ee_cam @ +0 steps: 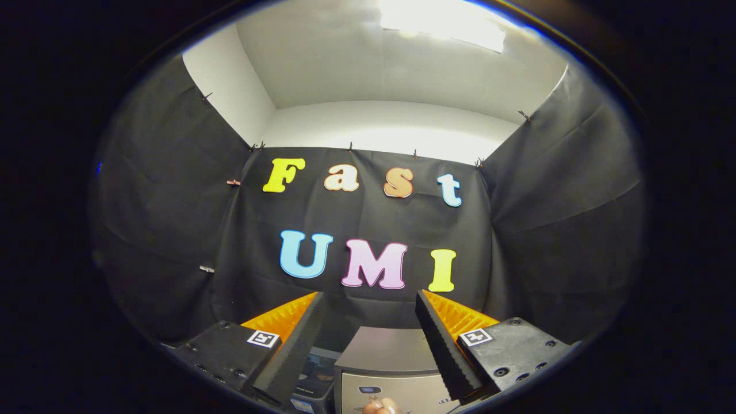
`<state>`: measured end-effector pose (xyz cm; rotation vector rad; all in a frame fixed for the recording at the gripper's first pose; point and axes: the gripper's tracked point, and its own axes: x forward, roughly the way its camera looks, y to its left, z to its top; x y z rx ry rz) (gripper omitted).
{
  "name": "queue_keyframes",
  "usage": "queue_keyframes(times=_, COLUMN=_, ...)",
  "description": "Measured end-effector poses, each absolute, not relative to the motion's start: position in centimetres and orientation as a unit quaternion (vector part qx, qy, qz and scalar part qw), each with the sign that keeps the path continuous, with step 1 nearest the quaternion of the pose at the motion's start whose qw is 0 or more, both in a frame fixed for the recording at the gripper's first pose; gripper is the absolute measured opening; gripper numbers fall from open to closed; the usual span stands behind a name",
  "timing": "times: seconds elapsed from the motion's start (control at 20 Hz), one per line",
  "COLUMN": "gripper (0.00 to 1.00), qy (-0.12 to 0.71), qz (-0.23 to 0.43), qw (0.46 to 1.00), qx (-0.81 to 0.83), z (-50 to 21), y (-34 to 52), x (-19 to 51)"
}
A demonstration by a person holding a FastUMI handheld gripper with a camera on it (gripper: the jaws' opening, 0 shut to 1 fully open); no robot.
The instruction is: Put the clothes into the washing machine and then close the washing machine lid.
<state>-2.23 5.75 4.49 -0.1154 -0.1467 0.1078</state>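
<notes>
The gripper (368, 310) was held high with its fingers spread and nothing between them. Below and just ahead sat the washing machine (388, 368), lid flat and seemingly closed. No clothes could be made out, so the stage stayed unsettled.

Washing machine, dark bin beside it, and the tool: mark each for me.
washing machine (386, 348), gripper view, on its closed grey lid.
dark bin (315, 374), gripper view, on its side wall.
tool (368, 322), gripper view, midway between its open, empty fingertips.
</notes>
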Motion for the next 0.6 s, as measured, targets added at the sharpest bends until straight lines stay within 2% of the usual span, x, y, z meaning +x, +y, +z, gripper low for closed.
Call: queue_keyframes(times=0.6, gripper=0.98, qy=-0.073, qz=0.07, qw=0.994, qx=-0.044, z=4.3, y=6.4, x=-3.1)
